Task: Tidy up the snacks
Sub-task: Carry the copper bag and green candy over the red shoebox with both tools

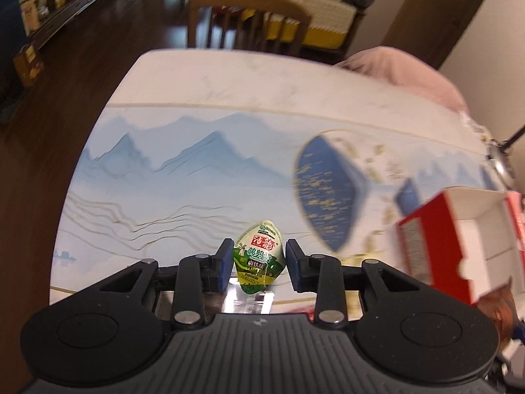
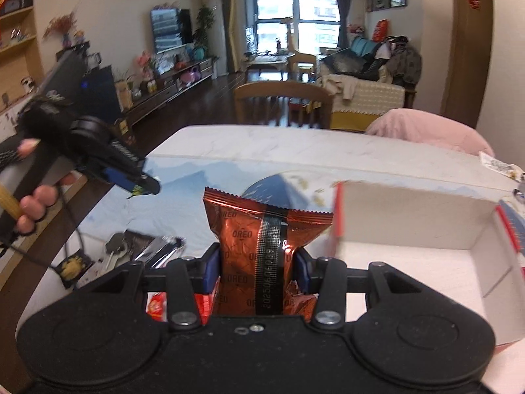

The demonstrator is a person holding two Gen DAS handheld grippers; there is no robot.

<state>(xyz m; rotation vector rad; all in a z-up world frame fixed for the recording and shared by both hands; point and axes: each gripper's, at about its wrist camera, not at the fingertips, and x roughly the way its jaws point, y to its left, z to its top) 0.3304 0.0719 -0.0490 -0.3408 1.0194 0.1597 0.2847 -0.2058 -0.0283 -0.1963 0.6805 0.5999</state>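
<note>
**Two snacks up, one box to hit**

So we've got both hands loaded. Our left gripper (image 1: pixel 257 257) sits narrow around a small green snack packet (image 1: pixel 259 256), which hangs between the blue pads. The left pad looks to be touching it, but there's a sliver of gap on the right side, so that grip looks marginal to us. Our right gripper (image 2: pixel 257 262) is clamped tight on a copper Oreo packet (image 2: pixel 262 236), standing upright in the jaws.

The landmark here is the red-and-white box (image 2: pixel 410 229), open side up on the table (image 1: pixel 229 75). The Oreo packet is just left of the box's near wall. The green packet is well left of the box.

Our take: bring the Oreo over the box's red rim first and release low inside, then follow with the green one, moving gently so it doesn't slip.
</note>
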